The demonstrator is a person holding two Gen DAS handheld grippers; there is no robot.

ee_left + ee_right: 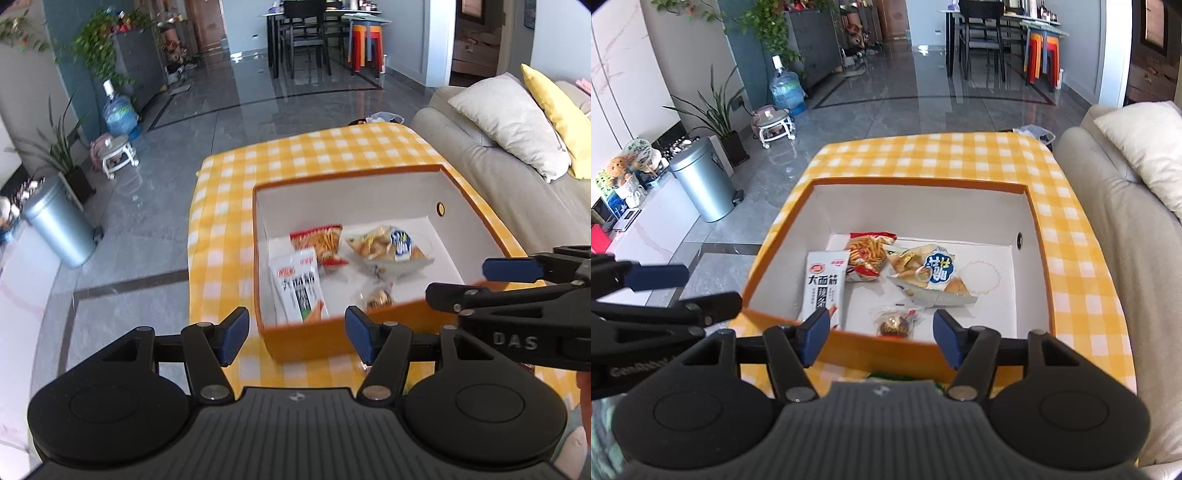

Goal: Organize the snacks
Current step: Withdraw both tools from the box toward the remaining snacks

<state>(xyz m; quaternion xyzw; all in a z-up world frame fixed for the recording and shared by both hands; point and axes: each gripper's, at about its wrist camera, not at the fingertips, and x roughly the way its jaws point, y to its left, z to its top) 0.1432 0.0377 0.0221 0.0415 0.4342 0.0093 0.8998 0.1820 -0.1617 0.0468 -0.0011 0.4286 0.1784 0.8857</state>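
An orange box with a white inside [454, 206] [1034, 236] stands on the yellow checked table. In it lie a white noodle-snack packet [297, 286] [825, 282], a red packet of fries-like sticks [319, 242] [866, 253], a clear bag of crackers with a blue label [388, 245] [931, 273] and a small clear-wrapped brown sweet [376, 297] [894, 325]. My left gripper [293, 336] is open and empty above the box's near wall. My right gripper [881, 341] is open and empty, also at the near wall; it shows in the left wrist view [513, 280].
A beige sofa with white [513, 122] and yellow cushions runs along the table's right side. A metal bin [59, 225] [701, 181], plants and a water jug stand on the grey tiled floor to the left. Something green [897, 377] peeks out below the box's near wall.
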